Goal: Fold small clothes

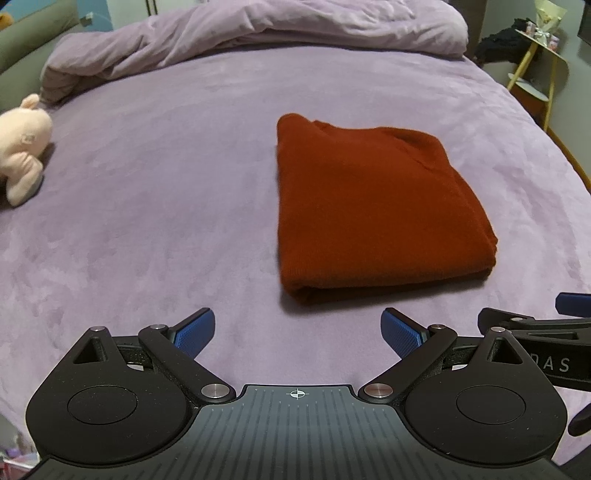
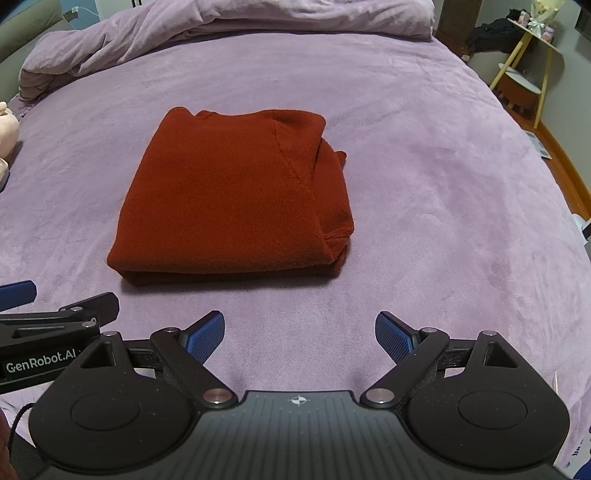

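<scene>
A rust-red knit garment (image 1: 373,206) lies folded into a thick rectangle on the purple bed cover (image 1: 147,206); it also shows in the right wrist view (image 2: 232,199), with a sleeve bunched along its right side. My left gripper (image 1: 298,332) is open and empty, hovering just in front of the garment's near edge, slightly to its left. My right gripper (image 2: 299,334) is open and empty, in front of the garment and to its right. Each gripper shows at the edge of the other's view, the right one in the left wrist view (image 1: 546,332) and the left one in the right wrist view (image 2: 48,328).
A rumpled purple duvet (image 1: 258,33) lies along the far side of the bed. A pink plush toy (image 1: 22,147) sits at the left edge. A yellow-legged side table (image 2: 532,62) stands beyond the bed's right side, over wooden floor (image 2: 569,173).
</scene>
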`<action>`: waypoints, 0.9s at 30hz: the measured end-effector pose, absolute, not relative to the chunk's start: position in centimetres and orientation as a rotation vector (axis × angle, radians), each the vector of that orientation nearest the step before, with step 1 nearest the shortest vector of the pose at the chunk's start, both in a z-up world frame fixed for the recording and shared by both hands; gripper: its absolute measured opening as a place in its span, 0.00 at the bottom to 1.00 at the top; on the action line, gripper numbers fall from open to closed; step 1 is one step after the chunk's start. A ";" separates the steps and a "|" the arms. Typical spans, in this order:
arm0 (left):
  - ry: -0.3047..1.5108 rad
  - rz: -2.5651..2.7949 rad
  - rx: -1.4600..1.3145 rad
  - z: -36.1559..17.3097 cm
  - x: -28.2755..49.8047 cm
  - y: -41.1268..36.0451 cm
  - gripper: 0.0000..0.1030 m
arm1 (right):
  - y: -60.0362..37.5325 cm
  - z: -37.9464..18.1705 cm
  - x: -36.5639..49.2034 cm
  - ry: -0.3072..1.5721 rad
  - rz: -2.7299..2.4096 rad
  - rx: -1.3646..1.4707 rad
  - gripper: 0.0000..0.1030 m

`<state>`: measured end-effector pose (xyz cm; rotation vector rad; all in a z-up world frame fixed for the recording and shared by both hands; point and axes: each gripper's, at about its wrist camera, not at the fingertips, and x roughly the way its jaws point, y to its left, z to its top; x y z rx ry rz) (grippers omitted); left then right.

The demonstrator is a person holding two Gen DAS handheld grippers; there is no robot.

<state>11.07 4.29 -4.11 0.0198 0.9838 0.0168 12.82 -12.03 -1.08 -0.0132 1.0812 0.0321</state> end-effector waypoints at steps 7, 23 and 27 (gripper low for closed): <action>0.986 0.032 0.070 -4.3 10.8 3.7 0.97 | -12.1 -0.9 12.9 1.077 0.024 -0.012 0.87; 0.984 0.024 0.073 -4.0 10.7 3.8 0.97 | -12.1 -0.5 12.5 1.055 0.014 -0.032 0.87; 0.982 0.019 0.083 -3.9 10.6 3.6 0.97 | -12.1 -0.5 12.5 1.055 0.014 -0.032 0.87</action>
